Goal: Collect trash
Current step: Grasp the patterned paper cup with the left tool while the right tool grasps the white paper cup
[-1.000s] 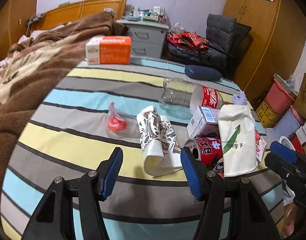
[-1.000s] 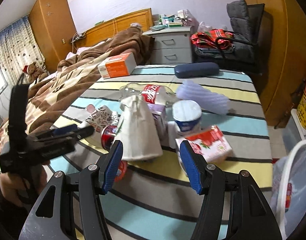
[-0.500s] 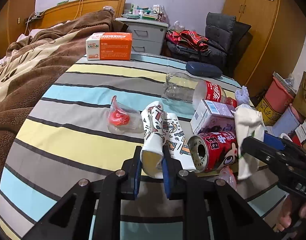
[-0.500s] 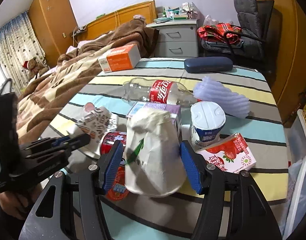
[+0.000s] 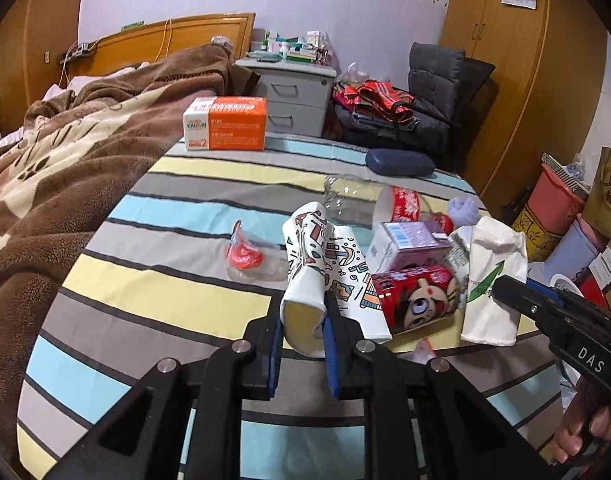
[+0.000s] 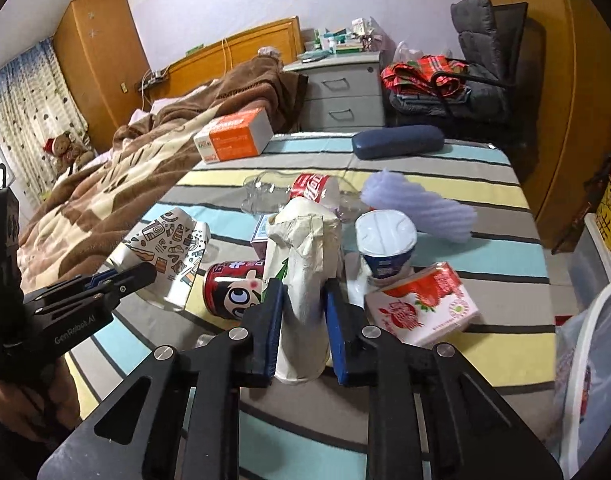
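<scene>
Trash lies on a striped table. My left gripper is shut on a patterned paper cup, squashed flat between the pads; it also shows in the right wrist view. My right gripper is shut on a white paper cup with a green arrow, seen in the left wrist view. A red can lies between the two cups. Nearby lie a clear cola bottle, a purple carton, a yoghurt cup, a strawberry carton and a red wrapper.
An orange box and a dark blue case lie at the table's far edge. A lilac foam sleeve lies at the right. A white-rimmed bin with a bag stands off the right edge. A bed with a brown blanket borders the left.
My right gripper has closed on the white paper cup. My left gripper stays shut on the patterned cup, which now stands lifted and tilted. The red can has rolled.
</scene>
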A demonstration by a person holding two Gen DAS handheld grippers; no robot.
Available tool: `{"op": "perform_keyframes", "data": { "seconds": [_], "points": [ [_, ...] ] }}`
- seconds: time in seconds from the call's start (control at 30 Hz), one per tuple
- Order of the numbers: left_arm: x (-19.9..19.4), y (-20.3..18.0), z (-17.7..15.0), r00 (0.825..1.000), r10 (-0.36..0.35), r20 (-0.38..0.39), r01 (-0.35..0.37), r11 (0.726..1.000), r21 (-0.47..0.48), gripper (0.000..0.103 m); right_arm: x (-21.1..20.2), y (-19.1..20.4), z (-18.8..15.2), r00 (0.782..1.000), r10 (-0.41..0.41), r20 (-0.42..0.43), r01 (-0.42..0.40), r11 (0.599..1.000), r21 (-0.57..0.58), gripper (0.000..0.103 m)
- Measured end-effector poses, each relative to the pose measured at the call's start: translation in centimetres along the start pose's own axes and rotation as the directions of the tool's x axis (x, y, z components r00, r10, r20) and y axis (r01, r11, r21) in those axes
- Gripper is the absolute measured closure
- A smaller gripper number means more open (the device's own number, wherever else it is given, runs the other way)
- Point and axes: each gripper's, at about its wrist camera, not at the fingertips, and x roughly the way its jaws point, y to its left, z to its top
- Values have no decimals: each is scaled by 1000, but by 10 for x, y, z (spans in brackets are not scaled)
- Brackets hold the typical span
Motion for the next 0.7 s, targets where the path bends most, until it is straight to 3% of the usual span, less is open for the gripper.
{"op": "perform_keyframes", "data": {
  "seconds": [0.37, 0.7],
  "points": [
    [-24, -32, 8, 998, -29, 46, 27, 998, 51, 84, -30, -14, -6, 998, -31, 53, 29, 999, 33, 81],
    [-24, -89, 0, 992, -128, 17, 124, 982, 144, 84, -57, -47, -25, 991, -115, 73, 107, 989, 104, 81]
  ]
}}
